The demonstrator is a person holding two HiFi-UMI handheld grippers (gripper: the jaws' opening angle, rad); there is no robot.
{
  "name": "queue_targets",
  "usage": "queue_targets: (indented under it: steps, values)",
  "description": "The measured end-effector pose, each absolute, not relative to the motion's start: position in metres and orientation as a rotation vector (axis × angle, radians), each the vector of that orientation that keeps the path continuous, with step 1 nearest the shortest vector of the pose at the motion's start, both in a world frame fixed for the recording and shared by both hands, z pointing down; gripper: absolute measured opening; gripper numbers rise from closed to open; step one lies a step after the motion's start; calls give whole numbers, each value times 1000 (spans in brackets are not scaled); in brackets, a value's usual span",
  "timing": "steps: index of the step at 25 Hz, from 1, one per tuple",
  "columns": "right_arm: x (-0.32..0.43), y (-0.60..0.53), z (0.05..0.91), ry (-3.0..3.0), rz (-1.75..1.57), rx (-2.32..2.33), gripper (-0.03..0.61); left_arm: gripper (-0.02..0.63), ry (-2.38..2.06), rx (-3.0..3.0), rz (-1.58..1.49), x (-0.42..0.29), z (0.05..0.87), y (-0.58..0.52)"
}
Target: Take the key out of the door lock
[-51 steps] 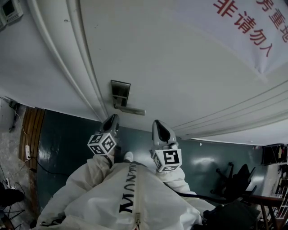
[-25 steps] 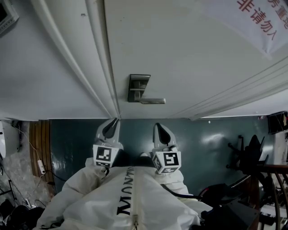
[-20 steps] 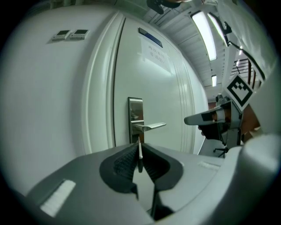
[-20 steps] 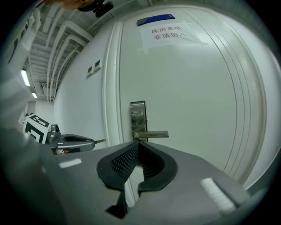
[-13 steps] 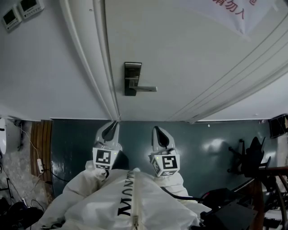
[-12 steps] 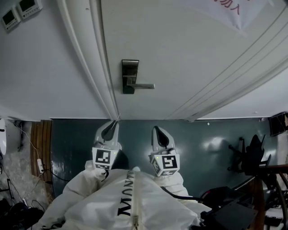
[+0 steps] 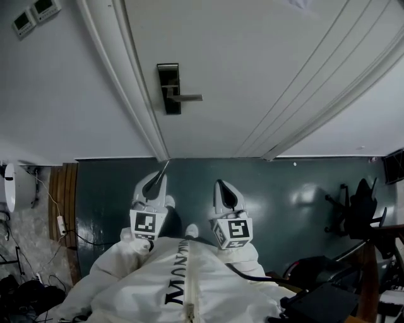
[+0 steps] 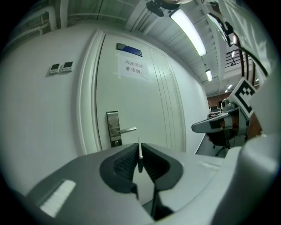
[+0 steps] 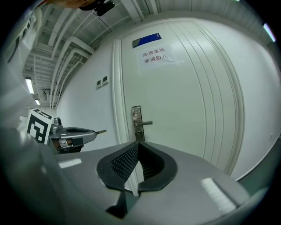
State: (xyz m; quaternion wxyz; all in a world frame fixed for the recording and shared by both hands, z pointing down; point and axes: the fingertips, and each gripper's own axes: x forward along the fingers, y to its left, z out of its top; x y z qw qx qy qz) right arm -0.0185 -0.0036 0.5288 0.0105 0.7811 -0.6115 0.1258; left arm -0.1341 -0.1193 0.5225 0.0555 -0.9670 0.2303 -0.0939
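The white door's dark lock plate (image 7: 168,88) with its lever handle (image 7: 186,97) stands well ahead of both grippers; it also shows in the left gripper view (image 8: 113,128) and the right gripper view (image 9: 137,122). My left gripper (image 7: 158,178) is shut on a thin metal key (image 8: 139,156), whose blade sticks out past the jaws (image 7: 163,169). From the right gripper view the key tip (image 9: 100,131) points toward the door. My right gripper (image 7: 225,187) is held beside it, shut, with nothing between its jaws. Both grippers stay close to the person's white-suited body.
Two small wall panels (image 7: 35,14) sit left of the door frame. A paper sign (image 8: 134,69) hangs on the door. The floor is dark green. Cables and a power strip (image 7: 60,224) lie at the left; an office chair (image 7: 360,208) stands at the right.
The lock plate has drifted up and shrunk in the head view, so the door is farther off. Both grippers keep their place by the body, the key still in the left one.
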Motion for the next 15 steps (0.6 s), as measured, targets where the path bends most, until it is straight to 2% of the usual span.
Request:
queue_targets:
  steps: [15]
  values:
    - [-39,-16,502,-1946,299,2440,-3,21,684,-2874,-239,-150,496,-122]
